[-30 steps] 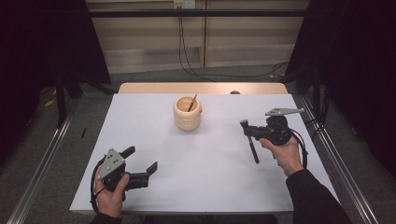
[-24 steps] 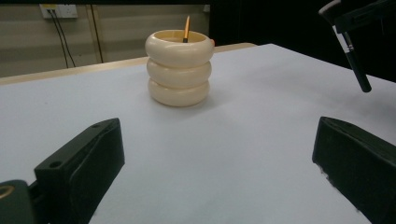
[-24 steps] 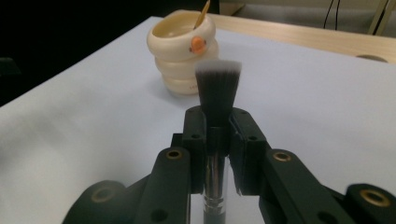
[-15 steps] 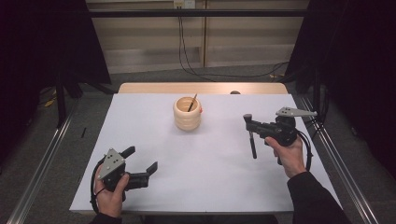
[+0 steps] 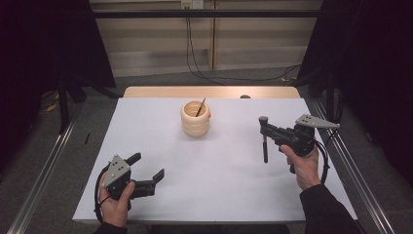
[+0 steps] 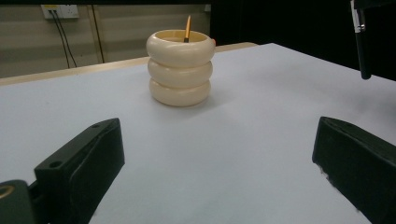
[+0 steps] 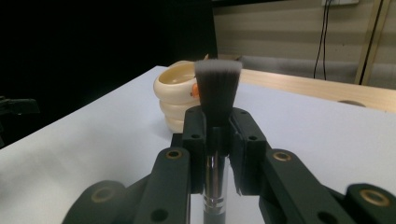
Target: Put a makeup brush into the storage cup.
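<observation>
A cream ribbed holder [image 5: 196, 118] stands at the far middle of the white table [image 5: 214, 190], with a thin wooden stick [image 5: 200, 107] leaning inside it. My right gripper [image 5: 264, 127] hovers at the right, shut on a makeup brush [image 5: 265, 146]. The brush's flat bristle head [image 7: 217, 90] points up between the jaws and its dark handle hangs down toward the table. My left gripper [image 5: 147, 167] sits low at the near left, open and holding nothing. From it the holder [image 6: 180, 67] is straight ahead, and the brush handle [image 6: 362, 44] hangs at the far right.
A wooden strip [image 5: 209, 92] borders the table's far edge. Metal rails [image 5: 350, 165] run along both sides, with dark curtains beyond. Cables [image 5: 192, 44] hang down the back wall. An orange spot [image 7: 194, 91] shows on the holder's side.
My right gripper has swung the brush from a slant to near vertical and shifted slightly right and toward the far side. The left gripper has stayed put.
</observation>
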### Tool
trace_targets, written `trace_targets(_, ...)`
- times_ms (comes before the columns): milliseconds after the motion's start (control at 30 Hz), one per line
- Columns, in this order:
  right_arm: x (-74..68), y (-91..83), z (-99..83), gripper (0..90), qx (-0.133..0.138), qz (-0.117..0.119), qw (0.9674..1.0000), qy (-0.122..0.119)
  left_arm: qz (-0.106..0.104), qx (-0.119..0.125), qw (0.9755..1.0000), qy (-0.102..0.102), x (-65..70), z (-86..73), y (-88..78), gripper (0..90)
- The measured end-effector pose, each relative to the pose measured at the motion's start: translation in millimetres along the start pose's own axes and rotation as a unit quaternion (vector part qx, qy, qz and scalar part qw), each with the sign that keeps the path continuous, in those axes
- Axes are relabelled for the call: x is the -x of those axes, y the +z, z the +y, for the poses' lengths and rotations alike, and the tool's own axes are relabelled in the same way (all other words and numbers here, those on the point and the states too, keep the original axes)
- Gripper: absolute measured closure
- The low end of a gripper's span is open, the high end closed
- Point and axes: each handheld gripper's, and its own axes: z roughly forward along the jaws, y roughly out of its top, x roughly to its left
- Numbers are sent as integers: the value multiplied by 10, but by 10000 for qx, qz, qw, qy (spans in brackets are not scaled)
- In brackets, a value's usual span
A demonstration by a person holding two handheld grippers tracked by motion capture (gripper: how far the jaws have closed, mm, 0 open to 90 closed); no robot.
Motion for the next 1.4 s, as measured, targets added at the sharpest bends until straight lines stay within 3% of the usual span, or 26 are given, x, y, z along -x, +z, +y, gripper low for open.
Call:
trace_targets(167,3,-54,10,781,168,140,9997,-74,-10,10,10000,-28,5,1,1,21)
trace_targets(400,21,-111,29,781,202,197,9995,-115,-11,68,10000,-57,9,14,-3,22)
trace_targets(567,47,-179,49,781,272,261,9992,-133,-28,70,10000,57,28,23,-10,22)
trace_targets(700,15,-189,60,781,280,282,9990,-182,-74,93,9999,25,43,26,-1,22)
trace_targets(800,-7,-160,58,781,230,395,9989,-142,-170,168,9996,-174,49,32,4,21)
trace_targets(867,-35,-141,58,781,161,439,9987,-194,-126,104,9998,98,65,54,18,22)
trace_targets(933,-57,-128,67,781,179,485,9985,-196,-193,157,9997,-39,55,51,25,21)
trace_targets(1000,-75,-122,77,781,191,545,9981,-225,-124,117,9998,39,65,51,27,21)
trace_targets(1067,-100,-124,90,781,193,573,9978,-254,-237,173,9996,-21,77,58,29,21)
trace_targets(1400,-202,-90,119,781,207,763,9963,-339,-395,205,9990,4,187,158,90,20)
